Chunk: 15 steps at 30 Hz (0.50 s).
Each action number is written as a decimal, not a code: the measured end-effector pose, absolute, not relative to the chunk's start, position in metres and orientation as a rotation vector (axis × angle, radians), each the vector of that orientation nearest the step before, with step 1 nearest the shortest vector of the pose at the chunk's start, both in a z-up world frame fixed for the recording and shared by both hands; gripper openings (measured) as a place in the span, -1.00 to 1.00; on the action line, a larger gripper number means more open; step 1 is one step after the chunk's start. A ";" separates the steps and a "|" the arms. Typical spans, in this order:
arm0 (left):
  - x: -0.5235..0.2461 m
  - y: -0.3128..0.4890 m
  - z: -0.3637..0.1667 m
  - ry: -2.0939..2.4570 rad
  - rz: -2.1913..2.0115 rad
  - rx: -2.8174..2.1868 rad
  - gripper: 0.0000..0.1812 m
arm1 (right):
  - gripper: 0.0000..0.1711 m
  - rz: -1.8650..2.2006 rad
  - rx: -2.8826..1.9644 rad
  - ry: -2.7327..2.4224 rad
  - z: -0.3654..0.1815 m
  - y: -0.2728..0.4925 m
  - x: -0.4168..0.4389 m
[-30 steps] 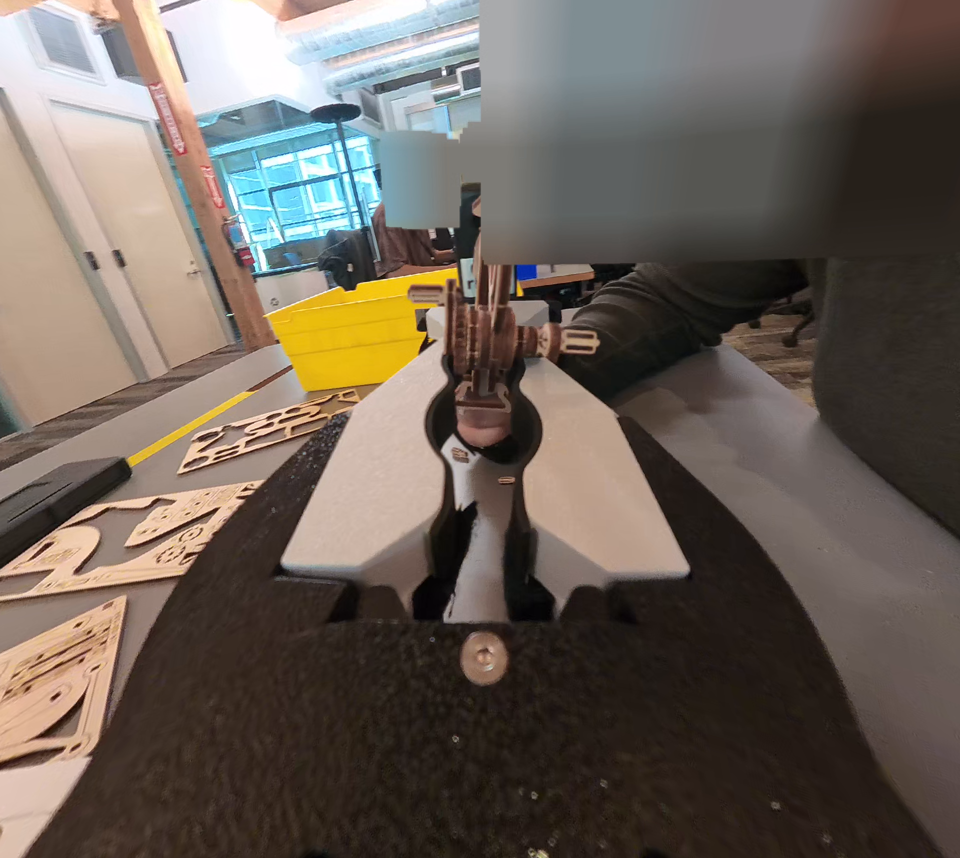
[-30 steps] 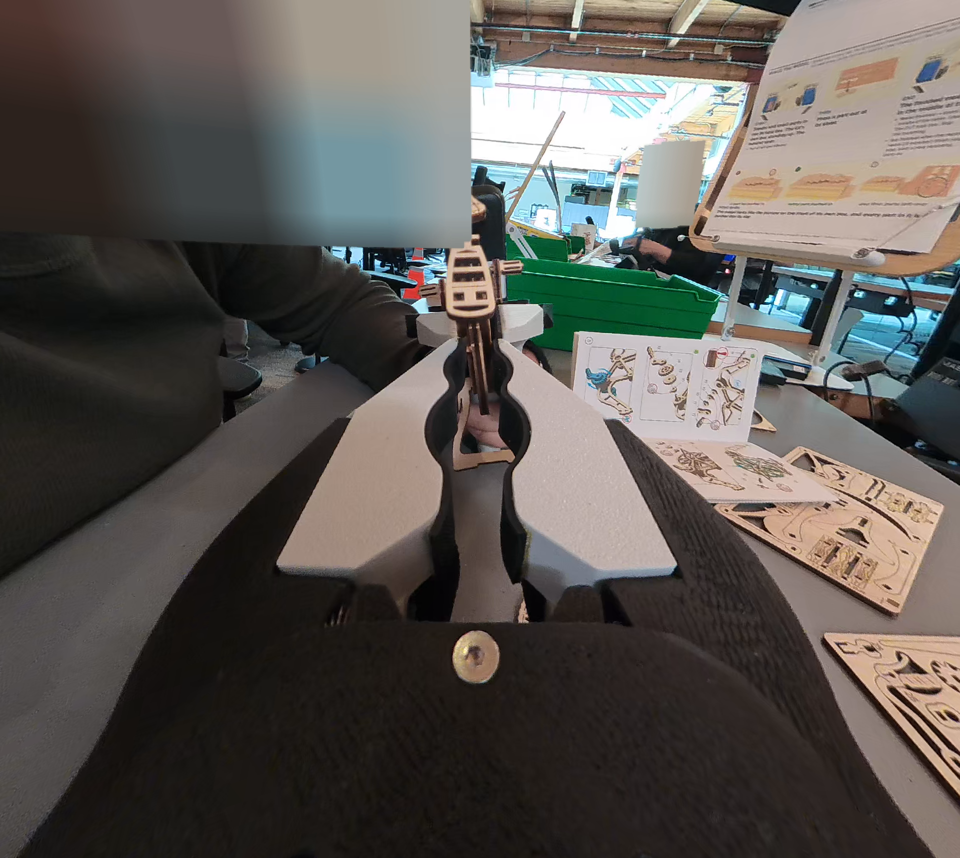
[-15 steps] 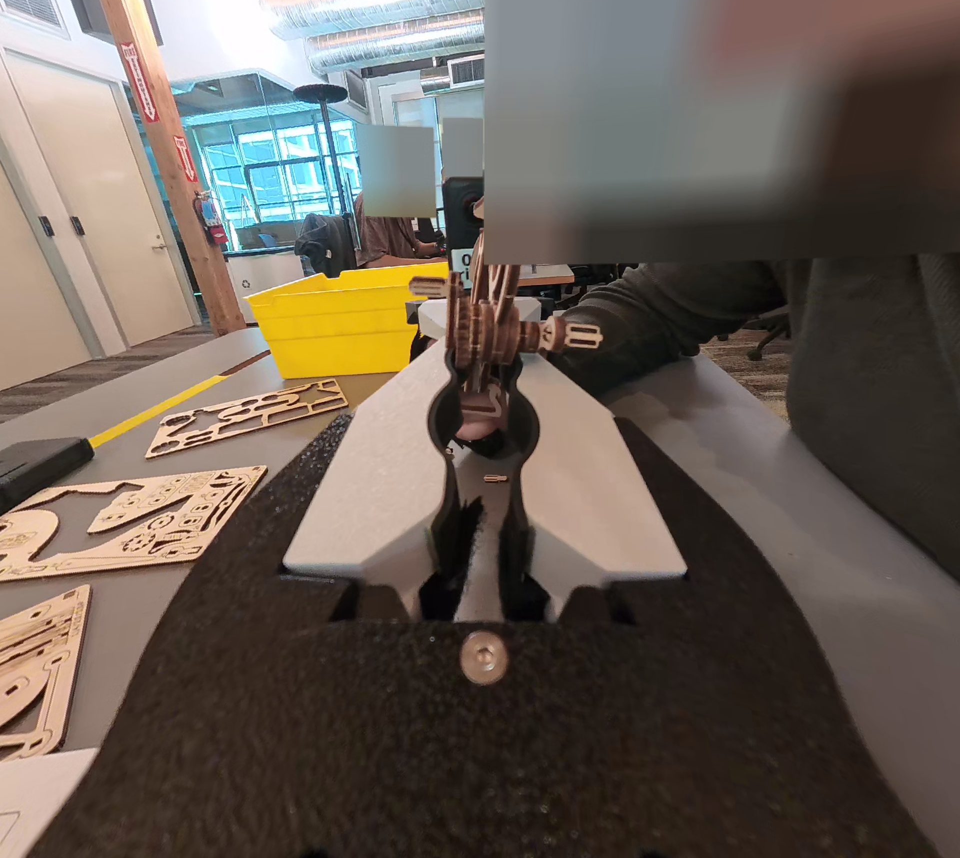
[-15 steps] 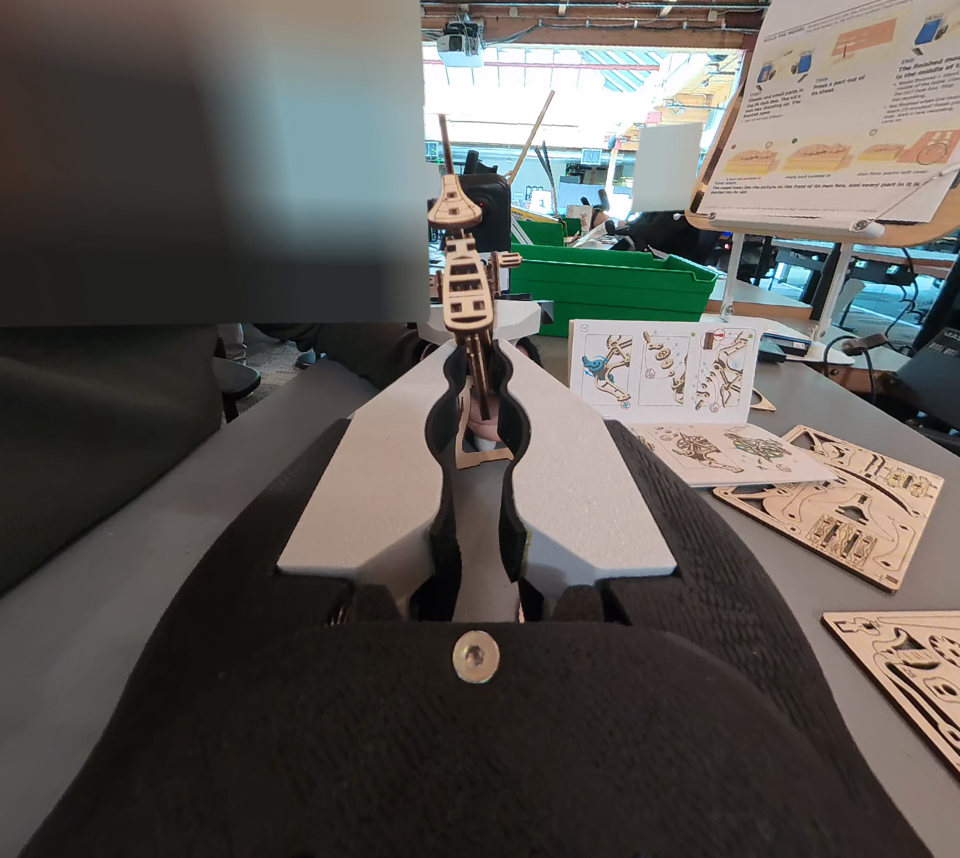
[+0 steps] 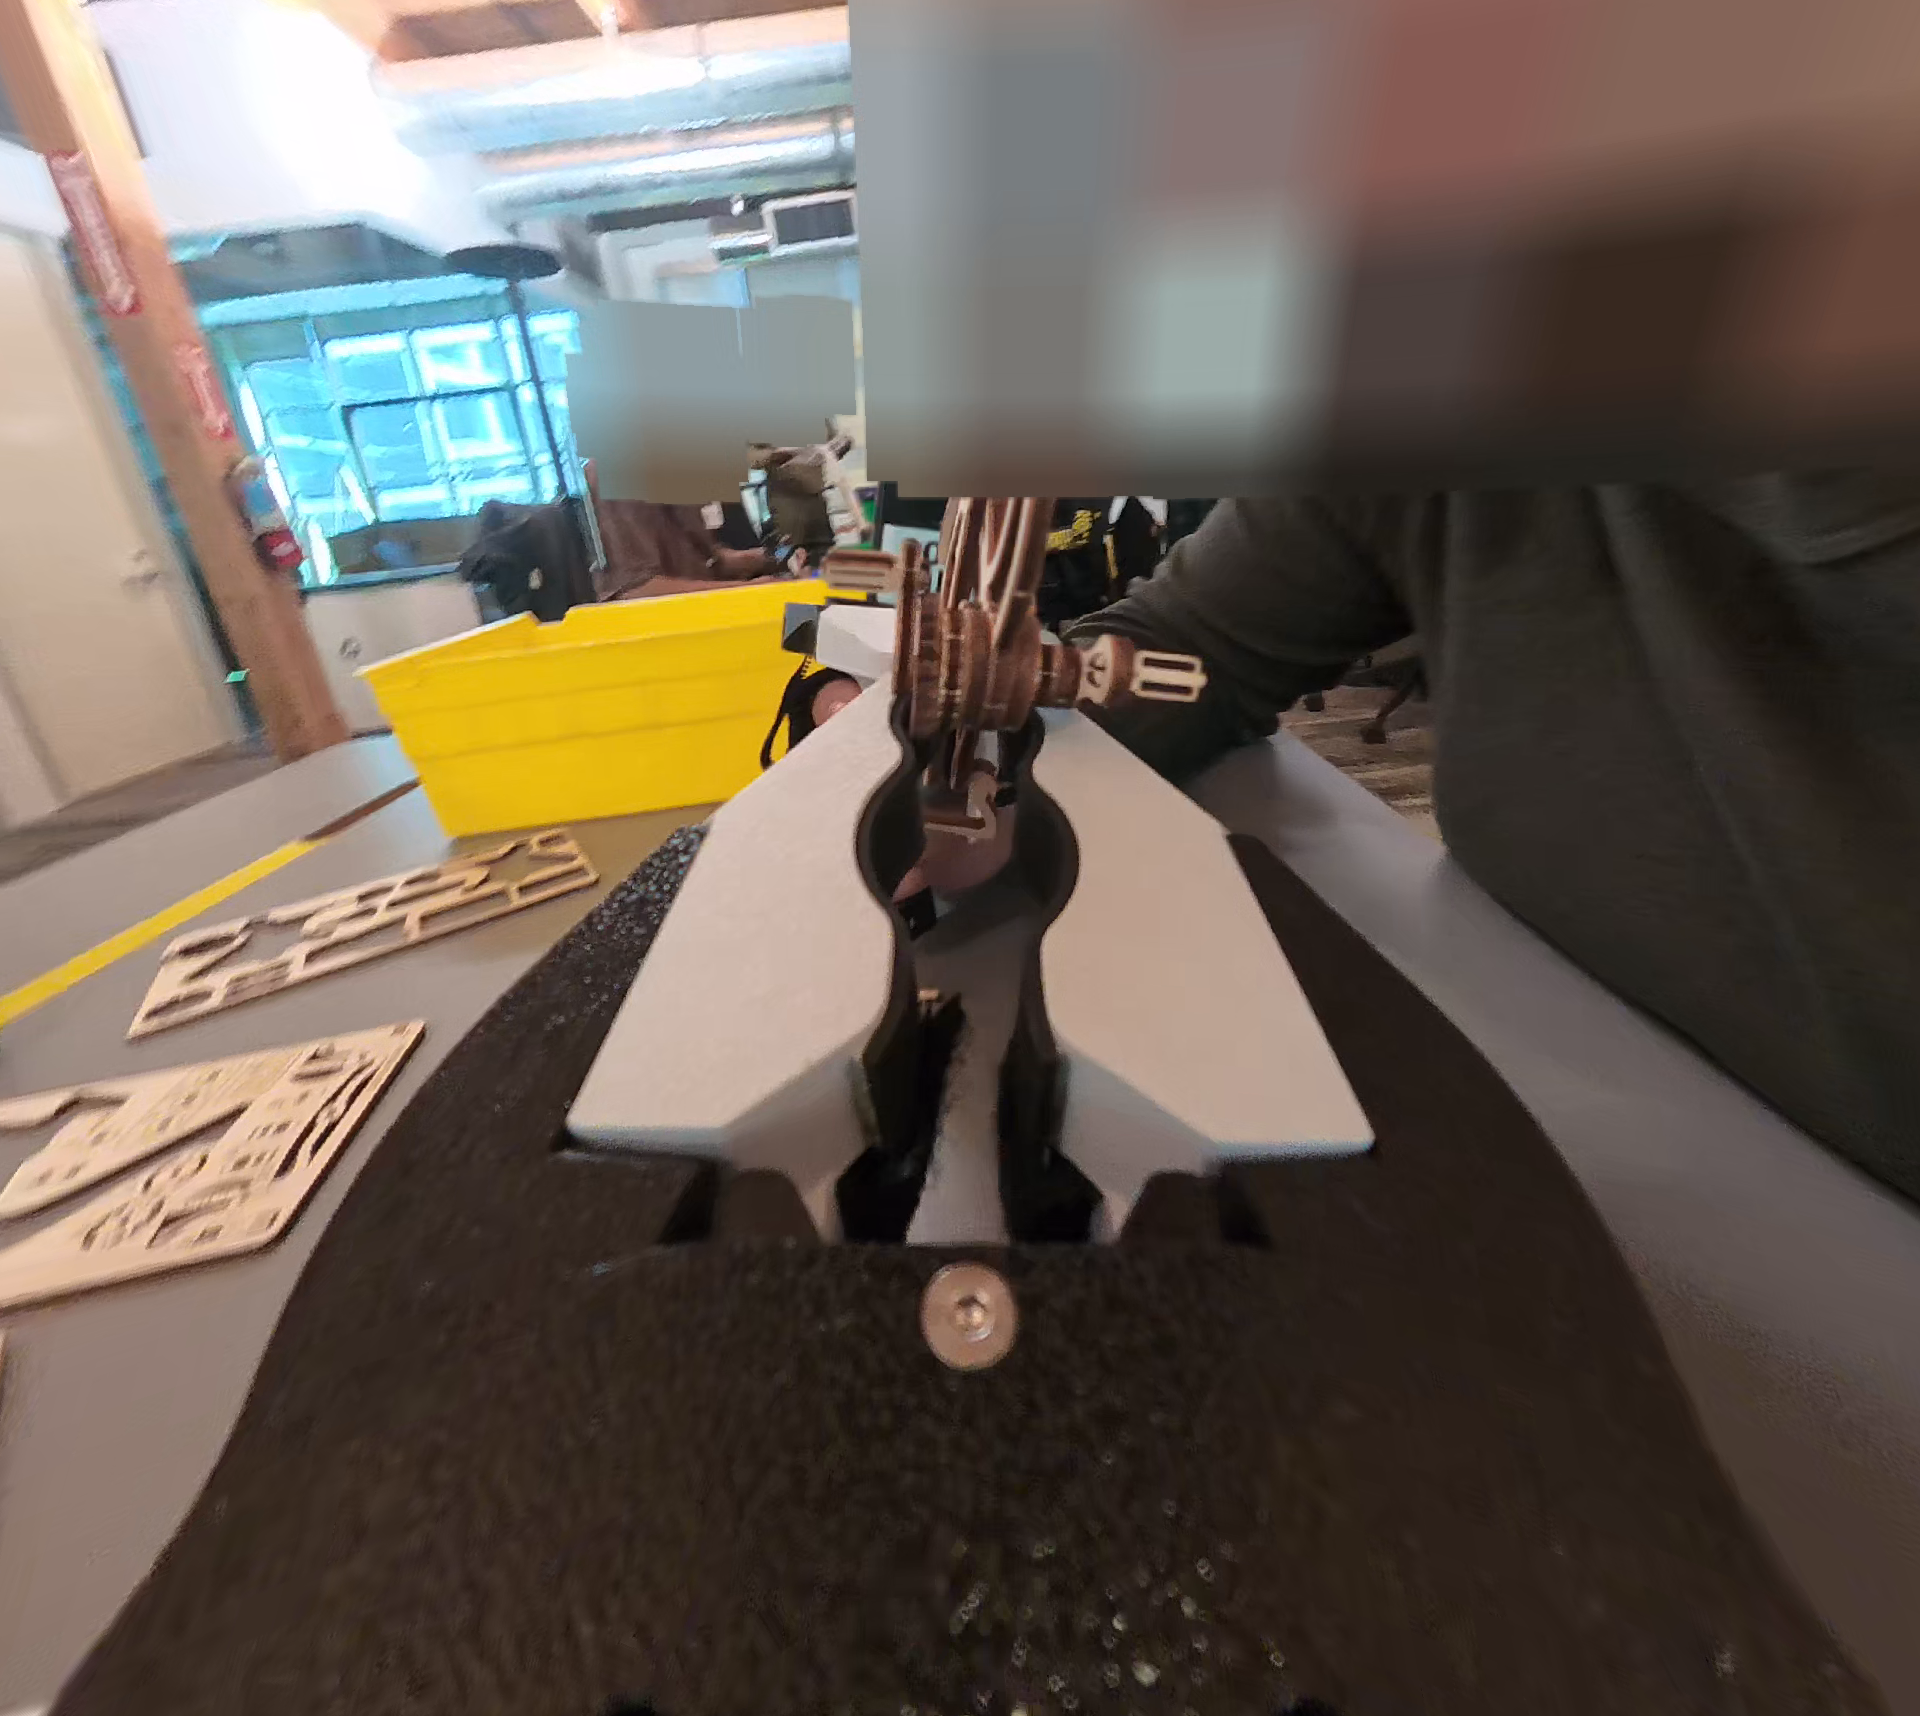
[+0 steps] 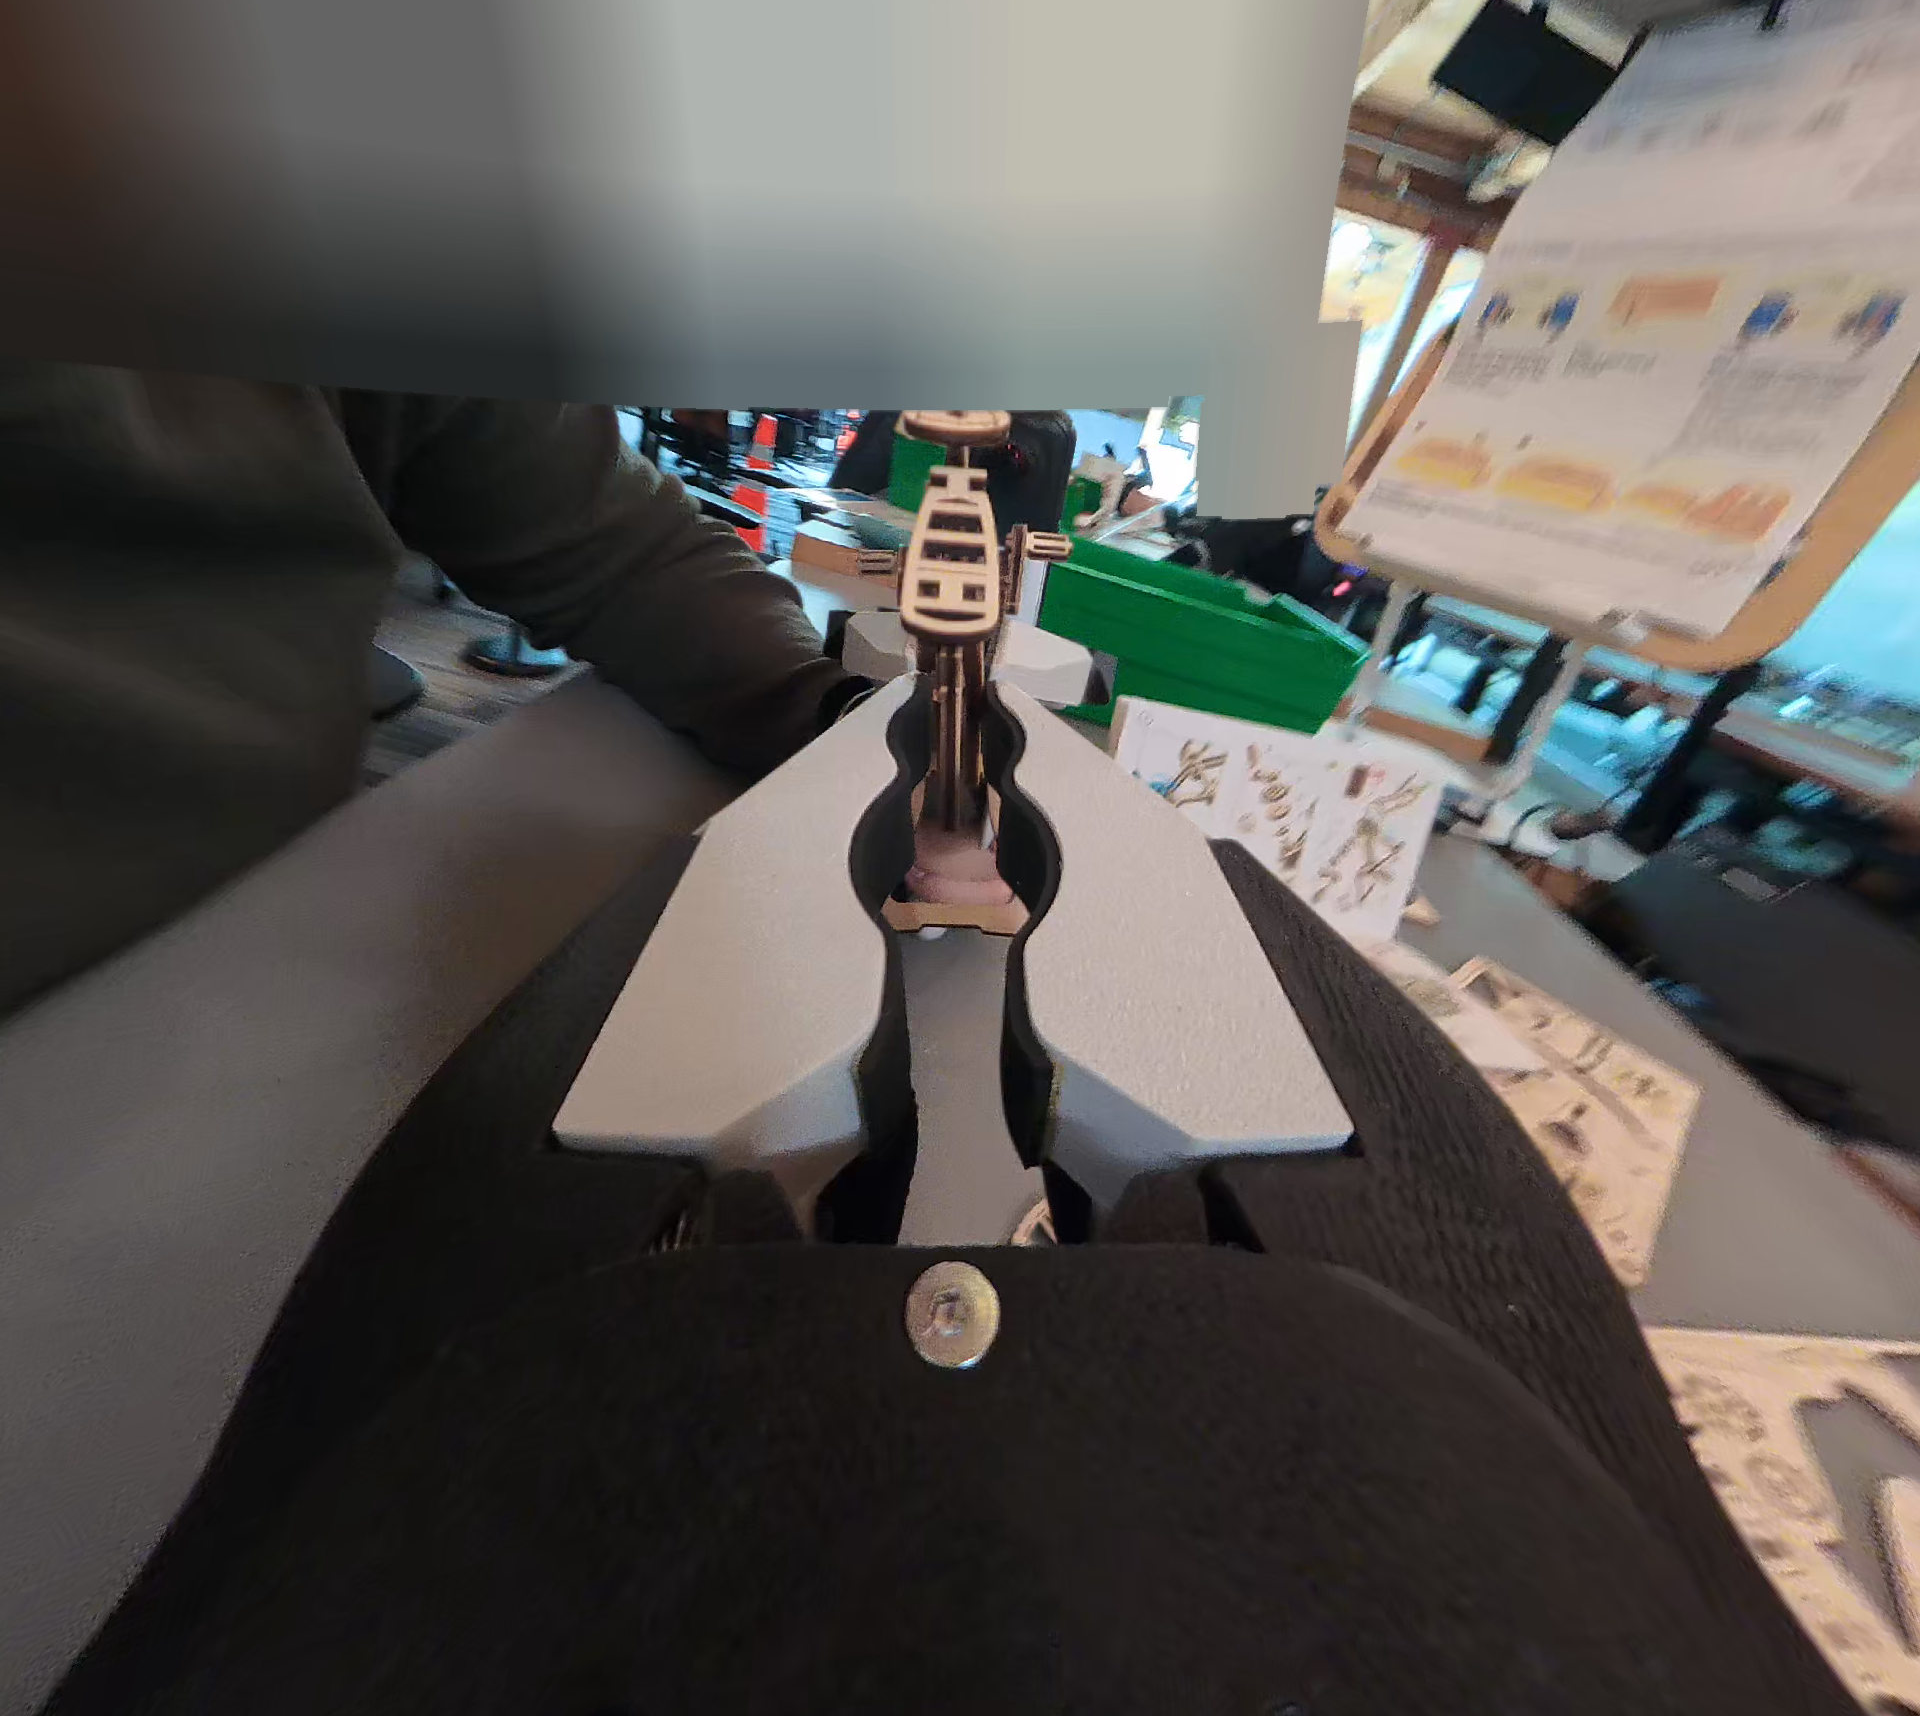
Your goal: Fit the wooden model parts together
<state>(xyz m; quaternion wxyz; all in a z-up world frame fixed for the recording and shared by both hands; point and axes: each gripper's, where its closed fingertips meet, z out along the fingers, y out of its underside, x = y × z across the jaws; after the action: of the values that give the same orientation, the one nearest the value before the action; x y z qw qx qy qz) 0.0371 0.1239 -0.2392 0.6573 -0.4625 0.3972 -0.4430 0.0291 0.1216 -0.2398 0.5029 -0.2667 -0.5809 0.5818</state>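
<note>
A small wooden model (image 5: 977, 658) of layered discs with slotted side pegs is held upright above the grey table. My left gripper (image 5: 961, 721) is shut on its lower part. In the right wrist view the same model (image 6: 951, 586) shows edge-on, with a slotted oval plate on top. My right gripper (image 6: 956, 710) is shut on its stem from the opposite side. The two grippers face each other, tip to tip. The other gripper's grey tip shows behind the model in each view. A pale wooden foot piece (image 6: 951, 913) sits between my right fingers.
Punched plywood part sheets (image 5: 364, 923) lie on the table (image 5: 1558, 1147) at left, before a yellow bin (image 5: 582, 710). An instruction leaflet (image 6: 1278, 793), more sheets (image 6: 1579, 1095), a green bin (image 6: 1195, 638) and a tilted instruction board (image 6: 1662, 378) stand at right. A person's dark sleeve (image 6: 644, 586) rests behind. Both grippers' tips are close together, under 4 cm apart.
Both views have shifted and blurred: the held model has tilted and moved, and the right view has rolled clockwise. Both grippers stay shut on the model.
</note>
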 end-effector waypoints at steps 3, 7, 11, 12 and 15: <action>0.038 0.120 -0.239 0.923 -1.010 -1.022 -0.90 | -0.93 1.376 -0.611 -1.398 -0.240 0.117 0.030; 0.039 0.118 -0.239 0.932 -1.021 -1.018 -0.90 | -0.93 1.405 -0.614 -1.396 -0.240 0.116 0.030; 0.038 0.117 -0.239 0.935 -1.024 -1.013 -0.90 | -0.92 1.406 -0.616 -1.395 -0.239 0.115 0.030; 0.038 0.118 -0.239 0.932 -1.025 -1.014 -0.90 | -0.93 1.409 -0.622 -1.393 -0.239 0.116 0.030; 0.037 0.119 -0.238 0.920 -1.029 -1.017 -0.90 | -0.93 1.462 -0.663 -1.394 -0.239 0.118 0.029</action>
<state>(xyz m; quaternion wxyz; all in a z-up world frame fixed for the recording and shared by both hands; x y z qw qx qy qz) 0.0374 0.1192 -0.2382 0.6546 -0.4485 0.4056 -0.4536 0.0290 0.1175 -0.2386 0.4861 -0.2726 -0.5731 0.6009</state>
